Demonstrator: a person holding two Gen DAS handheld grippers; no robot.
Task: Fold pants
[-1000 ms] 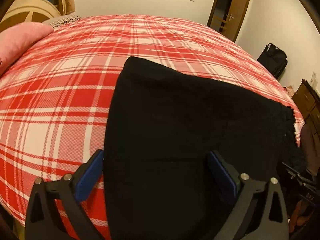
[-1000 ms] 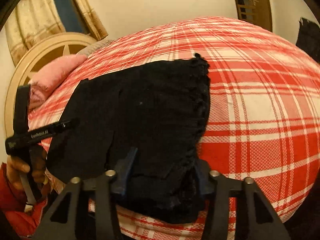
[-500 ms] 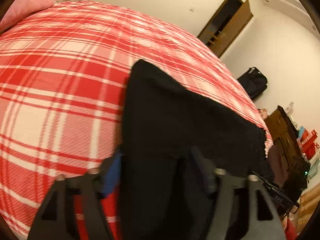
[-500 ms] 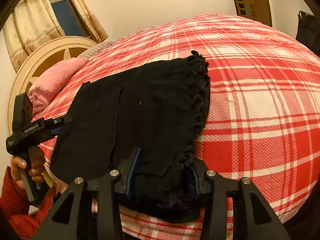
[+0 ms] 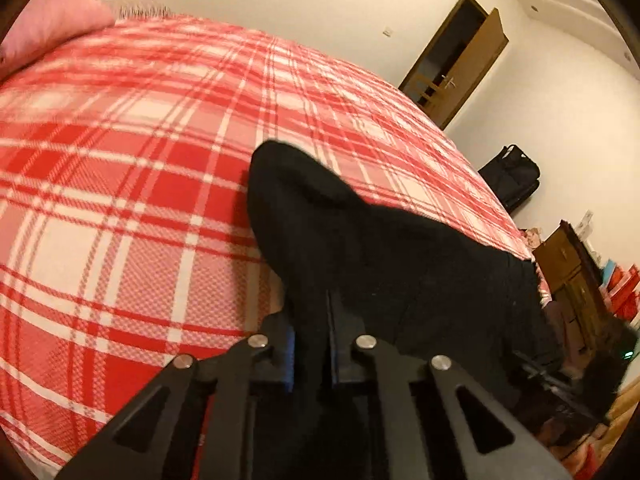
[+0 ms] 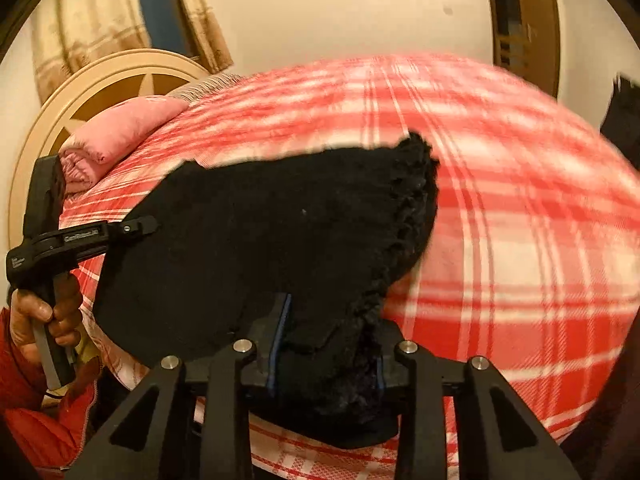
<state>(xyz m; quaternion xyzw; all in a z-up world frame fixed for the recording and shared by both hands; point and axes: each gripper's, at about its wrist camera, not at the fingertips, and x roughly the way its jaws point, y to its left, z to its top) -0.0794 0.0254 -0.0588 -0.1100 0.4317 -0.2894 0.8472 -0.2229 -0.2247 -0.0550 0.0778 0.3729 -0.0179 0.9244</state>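
Black pants [image 5: 380, 248] lie folded on a red and white plaid bedspread [image 5: 120, 200]. My left gripper [image 5: 310, 320] is closing its jaws, and its blue pads pinch a raised ridge of the pants' near left edge. In the right wrist view the pants [image 6: 260, 232] spread away from me, with the gathered waistband [image 6: 416, 200] on the right. My right gripper [image 6: 328, 344] is also closing its jaws, and the bunched near corner fills the gap between the pads. The left gripper [image 6: 140, 226] shows there from the side, held by a hand [image 6: 40, 312].
A pink pillow [image 6: 120, 128] and a round cream headboard [image 6: 100, 92] stand at the bed's far left. Beyond the bed are a wooden door [image 5: 460, 60], a black bag [image 5: 512, 176] on the floor and a wooden dresser [image 5: 572, 272].
The left jaws went from wide open around the pants' near edge to pinched on a fold of it. The right jaws narrowed on the bunched corner and rose, lifting the cloth.
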